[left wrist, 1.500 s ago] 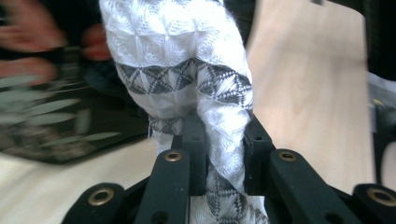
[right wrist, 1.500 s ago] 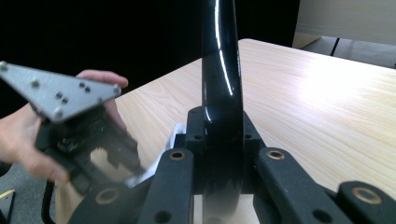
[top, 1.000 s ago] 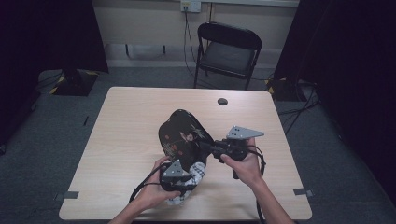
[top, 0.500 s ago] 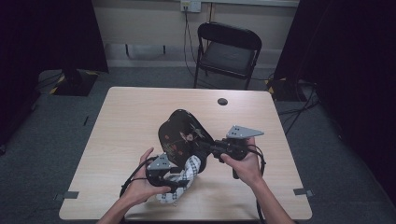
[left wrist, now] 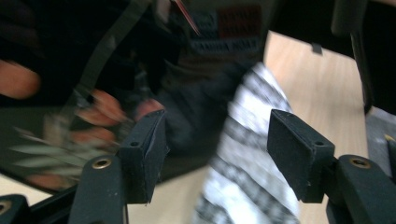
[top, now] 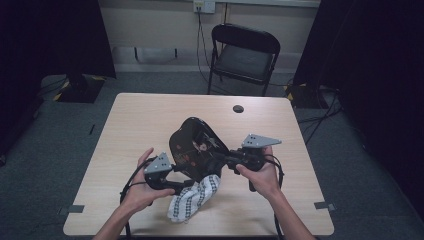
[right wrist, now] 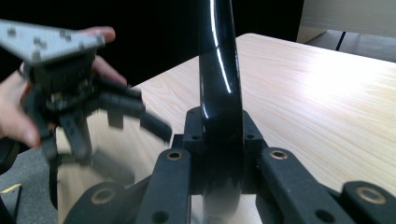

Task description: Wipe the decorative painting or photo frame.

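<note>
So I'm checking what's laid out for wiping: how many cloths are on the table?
1. A black-and-white patterned cloth lies near the table's front edge, just below the glossy black tray and between the two grippers. Another could lie hidden under the tray.

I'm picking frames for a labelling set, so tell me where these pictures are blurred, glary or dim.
High view: the room is dim, dark at both sides, the table evenly lit. Left gripper view: the checked cloth and the glossy black tray are smeared, the tray mirroring blurred fingers. Right gripper view: the tray's edge is sharp with white glare streaks, the left claw is motion-blurred, and the tabletop glares at right.
</note>
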